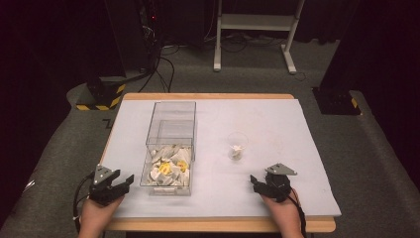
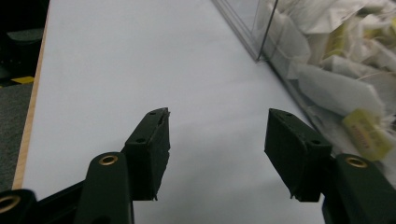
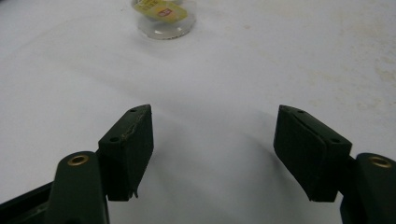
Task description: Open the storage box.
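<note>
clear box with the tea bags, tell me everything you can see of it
The clear box is a tall, see-through container, plastic by its look, with straight walls and an open top. It stands upright on the pale table cover, left of centre. White tea bags with yellow tags are heaped in its lower part. Nothing else touches it.

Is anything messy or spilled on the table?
Nothing looks spilled. The tea bags sit heaped inside the clear box, and the small clear cup stands upright with one bag in it. Only faint smudges mark the white table cover. Both grippers are open and empty.
</note>
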{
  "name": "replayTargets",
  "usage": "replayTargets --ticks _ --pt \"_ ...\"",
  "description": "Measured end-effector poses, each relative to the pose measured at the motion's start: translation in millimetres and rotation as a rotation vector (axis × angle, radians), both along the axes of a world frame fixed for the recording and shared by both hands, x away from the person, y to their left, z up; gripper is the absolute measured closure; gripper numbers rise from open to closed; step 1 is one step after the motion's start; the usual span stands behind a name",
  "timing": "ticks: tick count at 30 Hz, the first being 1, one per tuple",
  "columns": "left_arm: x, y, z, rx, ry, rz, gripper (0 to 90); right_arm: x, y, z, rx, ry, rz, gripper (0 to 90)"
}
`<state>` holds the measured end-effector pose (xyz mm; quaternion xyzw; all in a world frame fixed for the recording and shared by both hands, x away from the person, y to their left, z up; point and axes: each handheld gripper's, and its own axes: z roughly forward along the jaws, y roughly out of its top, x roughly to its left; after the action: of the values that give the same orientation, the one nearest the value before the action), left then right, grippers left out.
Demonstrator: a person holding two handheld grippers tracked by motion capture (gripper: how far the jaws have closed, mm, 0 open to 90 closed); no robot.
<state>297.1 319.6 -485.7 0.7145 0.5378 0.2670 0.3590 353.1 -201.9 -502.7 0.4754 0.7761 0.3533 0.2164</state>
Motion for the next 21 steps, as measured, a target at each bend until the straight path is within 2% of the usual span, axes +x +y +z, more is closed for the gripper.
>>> replayTargets --ticks 3,11,21 --pt "-5.1 -3.5 5.3 0.017 -0.014 -0.01 40.5 0.5 0.5 -0.1 -0.002 0.009 0.002 29.4" --pt "-14.3 -9.1 17.7 0.016 -0.045 -0.041 39.8 2.4 0.7 -0.8 -0.001 0.026 0.004 30.9" --pt "-16.3 -13.2 28.0 -0.033 -0.077 -0.082 38.9 3.1 1.6 -1.1 -0.013 0.032 0.002 31.8"
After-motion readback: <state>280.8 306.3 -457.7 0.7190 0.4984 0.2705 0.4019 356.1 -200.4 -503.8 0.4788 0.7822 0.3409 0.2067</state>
